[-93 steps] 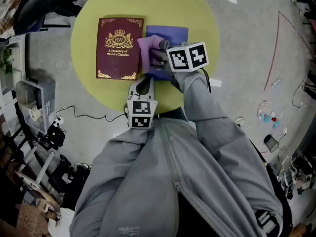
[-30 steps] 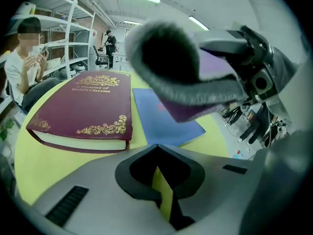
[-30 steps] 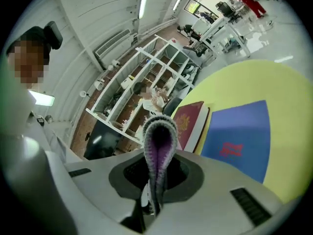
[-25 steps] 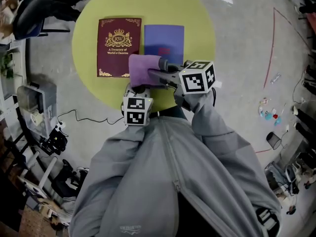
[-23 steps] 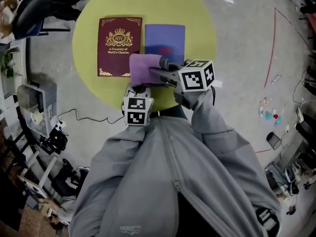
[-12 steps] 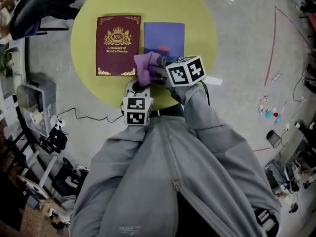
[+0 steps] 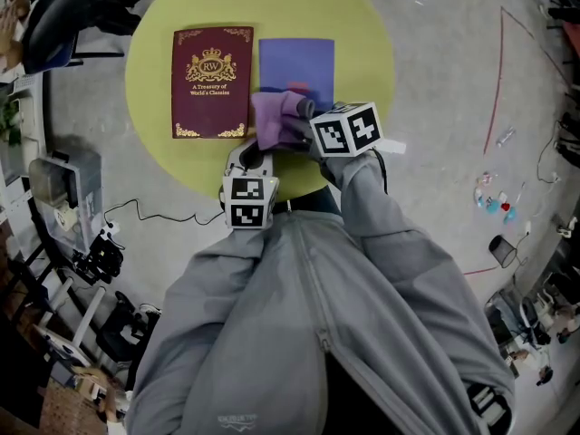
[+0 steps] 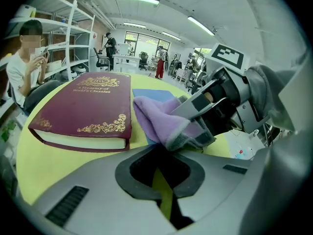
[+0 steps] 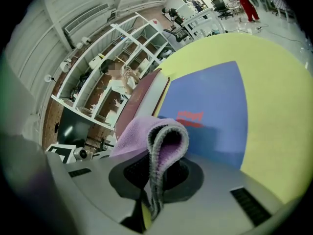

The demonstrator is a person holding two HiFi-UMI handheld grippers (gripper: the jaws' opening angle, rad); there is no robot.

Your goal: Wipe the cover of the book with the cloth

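A round yellow-green surface [image 7: 362, 25] carries a closed maroon book [image 7: 210, 82], lying cover up for wiping. A blue sheet [image 7: 296, 60] lies just right of the book. By the book's near right corner, the right gripper [image 7: 294, 125] has its jaws clamped on a folded purple cloth [image 7: 275, 120], not yet on the cover. The left gripper [image 7: 256, 152] sits nearer than the book, jaws closed and empty, perhaps to steady it.
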